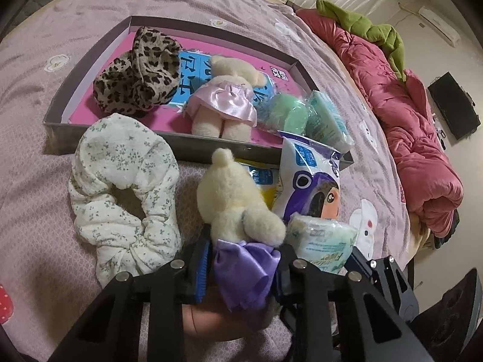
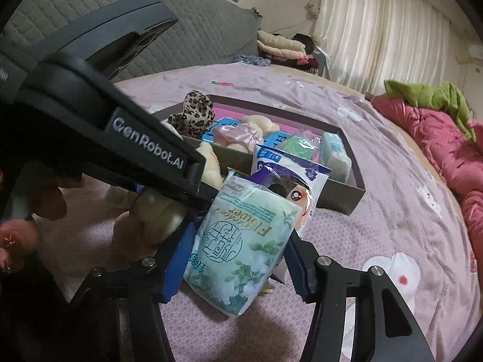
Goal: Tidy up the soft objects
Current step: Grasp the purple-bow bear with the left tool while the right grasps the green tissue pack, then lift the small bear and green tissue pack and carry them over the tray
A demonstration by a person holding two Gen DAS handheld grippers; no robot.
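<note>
The left gripper (image 1: 241, 267) is closed on a small cream teddy bear (image 1: 238, 202); its blue pads press on the bear's purple satin skirt (image 1: 244, 268) from both sides, and a hand (image 1: 211, 319) shows under it. The bear is fluffy, with a round ear at its 12 o'clock. At 9 o'clock from the bear lies a white scrunchie (image 1: 120, 193) with small grey flowers, flat on the pink bed sheet (image 1: 36, 181). At 12 o'clock stands a shallow grey box (image 1: 145, 140) with a pink bottom. Inside it are a leopard scrunchie (image 1: 139, 72), a second bear in a pink skirt (image 1: 223, 102), a green sponge (image 1: 286, 111) and a tissue pack (image 1: 327, 119). The right gripper (image 2: 238, 259) grasps a pale green tissue pack (image 2: 241, 247) with printed leaves, soft and a little crumpled, tilted between the blue pads. Just behind it, at 12 o'clock, a white and purple bag (image 2: 286, 172) leans on the box wall.
</note>
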